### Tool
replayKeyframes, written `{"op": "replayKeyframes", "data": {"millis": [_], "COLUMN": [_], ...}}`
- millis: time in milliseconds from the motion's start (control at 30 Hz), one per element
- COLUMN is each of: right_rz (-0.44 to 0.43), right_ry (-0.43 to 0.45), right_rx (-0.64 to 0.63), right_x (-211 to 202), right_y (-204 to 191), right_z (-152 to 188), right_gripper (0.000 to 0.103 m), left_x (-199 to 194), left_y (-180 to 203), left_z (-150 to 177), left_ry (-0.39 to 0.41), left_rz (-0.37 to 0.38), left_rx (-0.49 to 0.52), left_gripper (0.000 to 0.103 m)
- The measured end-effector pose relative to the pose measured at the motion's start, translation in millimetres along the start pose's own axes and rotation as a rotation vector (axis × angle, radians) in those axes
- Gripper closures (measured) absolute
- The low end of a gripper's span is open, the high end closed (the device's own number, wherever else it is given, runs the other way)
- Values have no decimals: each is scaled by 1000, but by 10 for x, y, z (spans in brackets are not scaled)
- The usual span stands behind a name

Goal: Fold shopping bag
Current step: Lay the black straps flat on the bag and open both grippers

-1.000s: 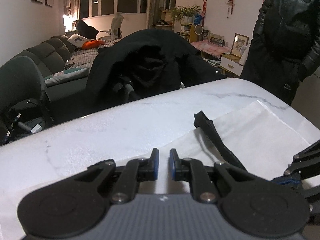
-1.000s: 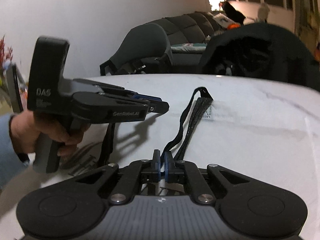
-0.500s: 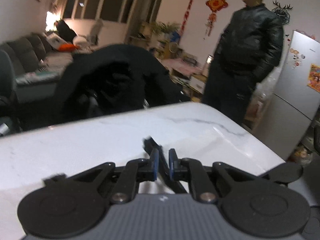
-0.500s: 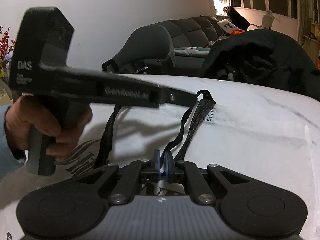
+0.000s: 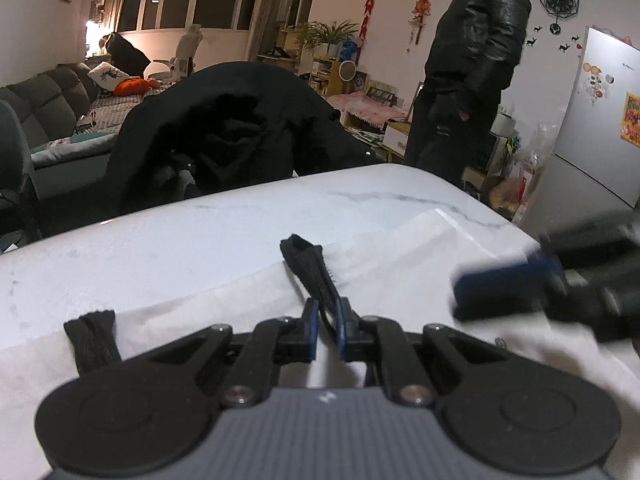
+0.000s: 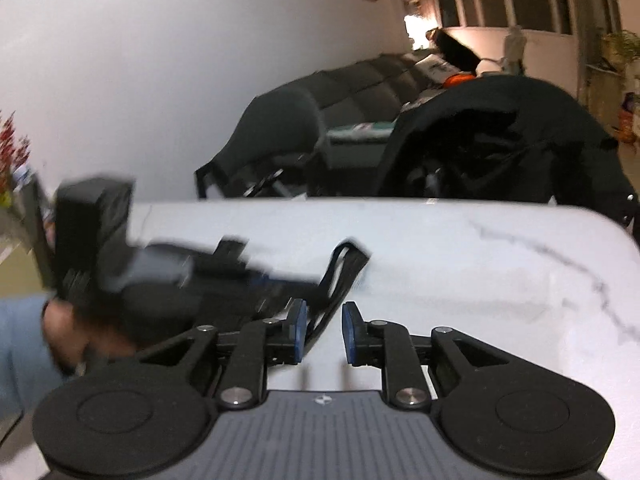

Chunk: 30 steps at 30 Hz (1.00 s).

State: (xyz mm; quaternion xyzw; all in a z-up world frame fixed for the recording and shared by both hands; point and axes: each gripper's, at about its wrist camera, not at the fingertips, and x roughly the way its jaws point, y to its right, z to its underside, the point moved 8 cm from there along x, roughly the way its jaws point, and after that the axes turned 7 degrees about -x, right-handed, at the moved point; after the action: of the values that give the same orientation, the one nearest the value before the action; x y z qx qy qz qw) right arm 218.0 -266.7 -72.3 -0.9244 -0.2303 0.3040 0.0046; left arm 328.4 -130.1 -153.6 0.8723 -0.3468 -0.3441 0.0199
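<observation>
A white shopping bag (image 5: 400, 280) lies flat on the marble table (image 5: 180, 248). One black handle strap (image 5: 308, 256) runs from the bag back between the pads of my left gripper (image 5: 327, 330), which stands narrowly open around it. A second strap (image 5: 92, 332) shows at the left. A blurred blue pad (image 5: 504, 284) of the other gripper enters from the right. In the right wrist view my right gripper (image 6: 324, 332) is open over the bag, and the looped strap (image 6: 344, 264) lies just ahead of its left finger. The left gripper (image 6: 280, 280), blurred, sits beside that strap, held by a hand (image 6: 68, 332).
A black coat (image 5: 232, 132) hangs over a chair at the table's far edge. A person in a black jacket (image 5: 472, 60) stands past the far right corner, with a fridge (image 5: 600, 120) behind. A grey sofa (image 5: 40, 100) lines the left wall.
My right gripper was shut and has opened. My left gripper has swung right so the strap now lies between its pads; its gap looks unchanged.
</observation>
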Motion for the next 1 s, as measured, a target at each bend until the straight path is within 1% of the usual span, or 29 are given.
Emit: {"op": "replayKeyframes", "data": {"millis": [133,233,267,300,333,367,400,433,500,600,667,733,833,900,967,1000], "right_rz": [-5,-13,-10,1,10,22,37,46,36,45,62,74,79,80,88,97], "right_ry": [-5,-22,-37,-55,-75,-89,-91,-88,-73,-65,-69,-78,-65,-60,-68,-68], "right_rx": [-5,-1,-2,-5,-11,-18,-27,-31,-5,-8,-24,-11,6,7,1,0], "right_x": [331,556,622,675,724,758,765,766,749,744,747,743,612,511,411,361], "right_y": [27,28,31,42,54,68,88,107,148,146,122,112,90,63,38,36], "right_z": [-188,-235,-226,-194,-143,-95,-51,-16,9,11,3,-11,-42,-33,-6,6], "right_gripper": [84,84,86,91,92,96,102,103,103,103,103,103,103,103,101,98], "left_x": [-32,-42,-48,-50,-55,-66,-75,-90,-138,-252,-324,-369,-401,-389,-380,-390], "left_y": [19,26,29,29,30,42,47,51,59,68,82,95,115,113,119,126], "left_z": [1,21,29,34,39,46,55,65,87,134,155,176,198,193,207,219], "left_ry": [-2,-7,-7,-7,-7,-8,-9,-10,-13,-10,-9,-12,-19,-29,-43,-50], "left_rz": [-10,-17,-18,-18,-17,-14,-13,-11,-8,-9,-9,-17,-28,-31,-37,-46], "left_rx": [5,8,9,9,6,4,5,6,10,13,5,6,13,8,1,-2], "left_gripper": [95,94,94,94,94,94,94,94,94,94,93,93,92,88,78,76]}}
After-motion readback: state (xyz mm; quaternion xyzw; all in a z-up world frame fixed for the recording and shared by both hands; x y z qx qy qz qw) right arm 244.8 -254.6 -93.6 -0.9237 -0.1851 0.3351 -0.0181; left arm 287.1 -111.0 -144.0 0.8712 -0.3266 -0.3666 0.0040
